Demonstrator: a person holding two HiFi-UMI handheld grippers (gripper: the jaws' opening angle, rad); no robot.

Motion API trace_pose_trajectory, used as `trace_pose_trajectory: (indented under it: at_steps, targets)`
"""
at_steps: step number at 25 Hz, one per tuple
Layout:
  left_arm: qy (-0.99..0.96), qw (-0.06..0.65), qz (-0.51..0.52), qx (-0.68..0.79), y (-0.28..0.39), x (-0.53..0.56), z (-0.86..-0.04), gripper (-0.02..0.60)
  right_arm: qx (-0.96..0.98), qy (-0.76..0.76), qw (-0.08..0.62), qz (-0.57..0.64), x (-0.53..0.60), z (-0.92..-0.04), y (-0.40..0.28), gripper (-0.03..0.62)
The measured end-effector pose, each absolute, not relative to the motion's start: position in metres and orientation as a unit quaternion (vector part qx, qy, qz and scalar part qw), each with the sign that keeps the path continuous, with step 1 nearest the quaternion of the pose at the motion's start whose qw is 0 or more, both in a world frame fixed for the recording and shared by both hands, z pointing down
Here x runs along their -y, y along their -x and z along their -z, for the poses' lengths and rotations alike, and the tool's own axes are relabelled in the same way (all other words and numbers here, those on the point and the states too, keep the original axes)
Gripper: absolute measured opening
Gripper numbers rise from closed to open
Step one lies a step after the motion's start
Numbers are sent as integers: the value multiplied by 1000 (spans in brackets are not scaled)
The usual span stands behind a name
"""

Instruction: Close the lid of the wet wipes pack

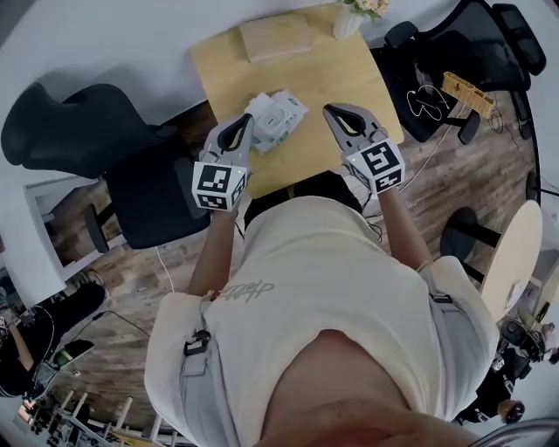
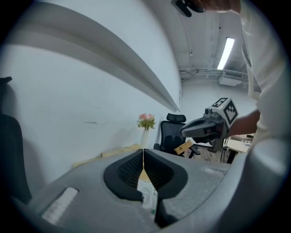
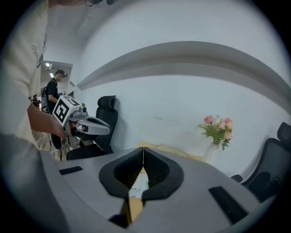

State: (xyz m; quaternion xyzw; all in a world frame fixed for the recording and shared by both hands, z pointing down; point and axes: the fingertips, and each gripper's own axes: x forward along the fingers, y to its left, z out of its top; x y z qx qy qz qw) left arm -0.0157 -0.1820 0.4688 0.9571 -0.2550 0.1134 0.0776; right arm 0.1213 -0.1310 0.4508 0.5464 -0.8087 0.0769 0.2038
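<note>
Hovering left tool (image 1: 244, 125) and right tool (image 1: 337, 113), both pinched shut and empty, near the squishy, light wet wipes pack (image 1: 275, 119); probably just pressing the stiffer lid (image 2: 146, 196).

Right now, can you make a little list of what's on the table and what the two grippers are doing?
table: pale wood
pack: white wet wipes pack, near the table's middle; too small to tell if the lid is open
left gripper: shut, empty, tip by the pack's left edge; touching or not, cannot tell
right gripper: shut, empty, to the pack's right, apart from it
vase: with flowers, at the table's far right corner
</note>
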Motion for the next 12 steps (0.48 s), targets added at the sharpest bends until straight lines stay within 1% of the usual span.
trace_pose_trajectory:
  at_steps: [5,12]
  targets:
    - [-947,115,-119,276,19,192,-484,17,829,-508,218,-86,162,-474,-118,3]
    - [-923,147,-152,321,14,196,-506,17,865,-433,230,-107,209,-514,-109,3]
